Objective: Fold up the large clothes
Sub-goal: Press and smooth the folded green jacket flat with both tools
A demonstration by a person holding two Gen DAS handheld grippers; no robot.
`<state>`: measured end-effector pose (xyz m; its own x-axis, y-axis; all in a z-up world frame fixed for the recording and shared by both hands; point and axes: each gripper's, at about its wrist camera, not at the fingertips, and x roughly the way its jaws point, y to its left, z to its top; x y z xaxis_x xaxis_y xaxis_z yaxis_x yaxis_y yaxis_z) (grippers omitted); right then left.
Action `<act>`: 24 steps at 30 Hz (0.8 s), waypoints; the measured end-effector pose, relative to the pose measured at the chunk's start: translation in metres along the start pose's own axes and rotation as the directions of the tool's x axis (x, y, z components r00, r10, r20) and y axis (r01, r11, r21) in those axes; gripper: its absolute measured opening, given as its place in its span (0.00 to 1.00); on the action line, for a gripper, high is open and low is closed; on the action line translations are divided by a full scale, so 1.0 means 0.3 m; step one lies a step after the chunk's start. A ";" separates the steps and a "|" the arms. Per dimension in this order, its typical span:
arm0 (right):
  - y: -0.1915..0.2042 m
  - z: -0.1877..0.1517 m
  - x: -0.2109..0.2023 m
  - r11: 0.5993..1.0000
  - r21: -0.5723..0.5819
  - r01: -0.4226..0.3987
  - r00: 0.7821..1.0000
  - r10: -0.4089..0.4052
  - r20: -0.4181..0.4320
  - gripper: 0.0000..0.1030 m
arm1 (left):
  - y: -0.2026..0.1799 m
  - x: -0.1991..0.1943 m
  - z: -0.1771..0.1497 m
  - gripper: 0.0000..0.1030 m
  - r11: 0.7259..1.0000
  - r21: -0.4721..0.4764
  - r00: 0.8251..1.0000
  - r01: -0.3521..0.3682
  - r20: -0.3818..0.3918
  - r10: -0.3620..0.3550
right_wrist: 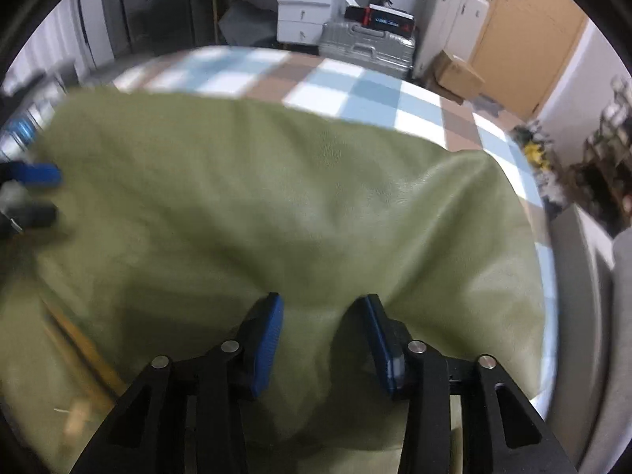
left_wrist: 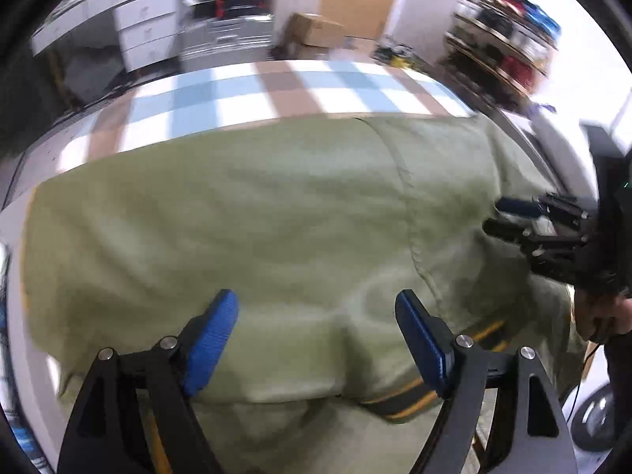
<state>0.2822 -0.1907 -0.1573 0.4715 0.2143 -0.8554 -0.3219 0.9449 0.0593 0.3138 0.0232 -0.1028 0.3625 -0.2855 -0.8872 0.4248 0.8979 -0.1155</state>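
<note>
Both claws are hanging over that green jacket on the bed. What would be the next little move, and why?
Probably lower the left gripper and close it on the striped hem. Its pads stand wide apart with nothing pinched, the hem lies just beneath, and the green jacket cannot be folded until an edge is held.

Black hand-held gripper [left_wrist: 316,339], ribbed blue pads [left_wrist: 211,349]

The garment [left_wrist: 245,229] was pale olive green, its ribbed band [left_wrist: 410,397] dark with mustard-yellow stripes. The cloth under it [left_wrist: 252,91] was checked in white, light blue and brown. Both tools, left [left_wrist: 316,308] and right [right_wrist: 322,308], were black with blue pads [left_wrist: 215,339].
</note>
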 end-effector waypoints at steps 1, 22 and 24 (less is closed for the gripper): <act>0.012 -0.003 -0.017 1.000 0.001 -0.001 1.000 0.001 0.018 0.37 | -0.030 0.046 0.000 0.76 0.999 0.038 0.999 -0.034 -0.022 0.034; 0.126 0.248 0.250 0.999 -0.017 0.037 0.997 -0.038 -0.063 0.34 | 0.051 0.190 0.178 0.82 0.969 0.040 0.969 -0.245 -0.015 0.245; 0.117 0.238 0.228 0.998 -0.024 0.053 0.995 -0.054 -0.086 0.34 | 0.025 0.169 0.168 0.82 0.964 0.048 0.964 -0.263 -0.017 0.264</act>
<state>0.3617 -0.1254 -0.1770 0.4160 0.1405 -0.8984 -0.3167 0.9485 0.0017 0.3772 -0.0013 -0.1262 0.4472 -0.0327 -0.8938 0.3538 0.9243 0.1432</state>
